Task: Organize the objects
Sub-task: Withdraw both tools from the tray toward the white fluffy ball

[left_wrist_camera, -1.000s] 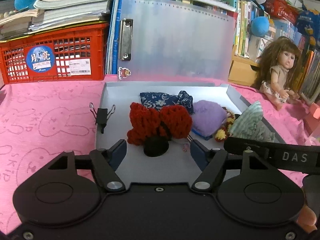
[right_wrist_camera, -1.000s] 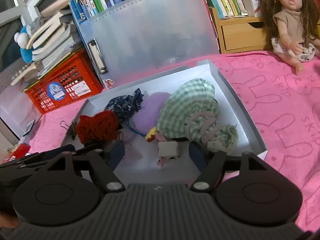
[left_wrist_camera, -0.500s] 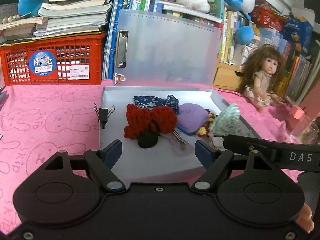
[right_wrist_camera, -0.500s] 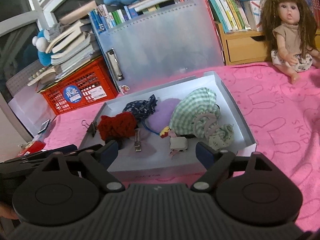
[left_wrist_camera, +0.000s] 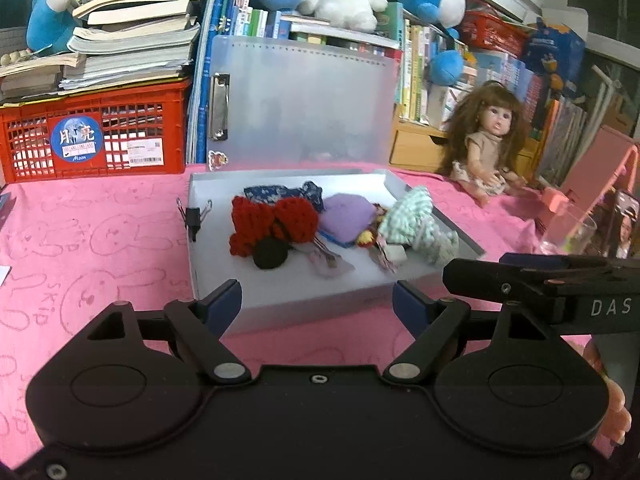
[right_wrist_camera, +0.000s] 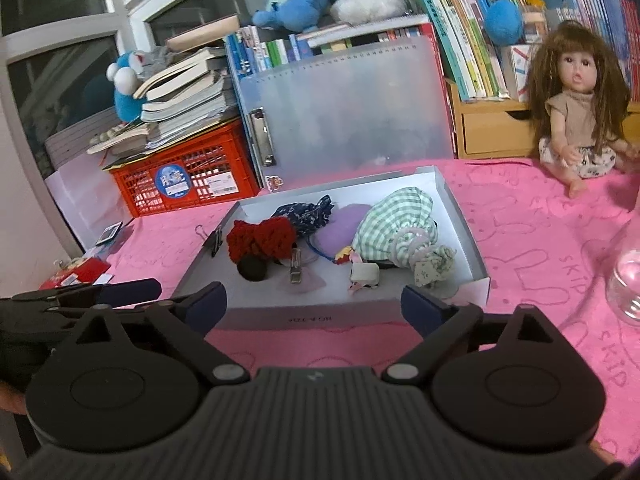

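A shallow white tray sits on the pink cloth. In it lie a red crochet bow, a dark blue floral piece, a purple pouch, a green checked cloth and small hair clips. A black binder clip grips the tray's left wall. My left gripper is open and empty, in front of the tray. My right gripper is open and empty, also in front of the tray.
A red crate with books stands at the back left. A frosted clipboard leans behind the tray. A doll sits at the right. A clear glass stands at the right.
Both grippers have pulled back and up from over the tray to in front of it. Both stay open and empty. The things in the tray have not moved.
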`<state>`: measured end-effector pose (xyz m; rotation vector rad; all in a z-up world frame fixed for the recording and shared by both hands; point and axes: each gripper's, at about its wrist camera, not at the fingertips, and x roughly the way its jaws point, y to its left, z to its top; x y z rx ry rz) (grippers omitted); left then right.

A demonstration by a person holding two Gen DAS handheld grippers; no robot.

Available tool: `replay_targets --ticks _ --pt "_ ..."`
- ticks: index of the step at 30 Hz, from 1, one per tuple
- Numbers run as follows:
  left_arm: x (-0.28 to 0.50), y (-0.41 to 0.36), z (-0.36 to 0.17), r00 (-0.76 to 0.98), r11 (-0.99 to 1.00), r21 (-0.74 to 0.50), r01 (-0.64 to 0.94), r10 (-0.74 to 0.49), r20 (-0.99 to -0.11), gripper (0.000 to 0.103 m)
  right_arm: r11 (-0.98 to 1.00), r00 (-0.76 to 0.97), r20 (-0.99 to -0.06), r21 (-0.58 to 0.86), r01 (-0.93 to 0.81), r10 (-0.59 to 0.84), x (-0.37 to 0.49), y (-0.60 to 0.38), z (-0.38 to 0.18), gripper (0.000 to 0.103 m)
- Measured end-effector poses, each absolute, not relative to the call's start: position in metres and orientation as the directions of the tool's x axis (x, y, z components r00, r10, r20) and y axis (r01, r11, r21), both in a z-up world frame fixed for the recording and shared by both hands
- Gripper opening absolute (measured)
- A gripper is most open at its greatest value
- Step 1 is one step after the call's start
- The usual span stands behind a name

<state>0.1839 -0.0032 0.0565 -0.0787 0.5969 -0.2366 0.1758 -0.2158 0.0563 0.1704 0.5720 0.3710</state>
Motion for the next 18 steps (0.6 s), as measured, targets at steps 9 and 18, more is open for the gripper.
replay_targets --ticks 9,18 --pt "0.156 -0.007 0.045 0.772 0.957 -0.129 0.259 -0.285 -0.568 0.085 0.917 0.781 -0.481 0.210 -0.338 0.398 0.141 -0.217 0.052 0.103" --pt "0.135 -0.011 0.036 0.754 0.952 -0.111 0.284 -0.293 -0.588 0.085 0.922 0.789 -0.478 0.166 -0.350 0.386 0.116 -0.218 0.043 0.103"
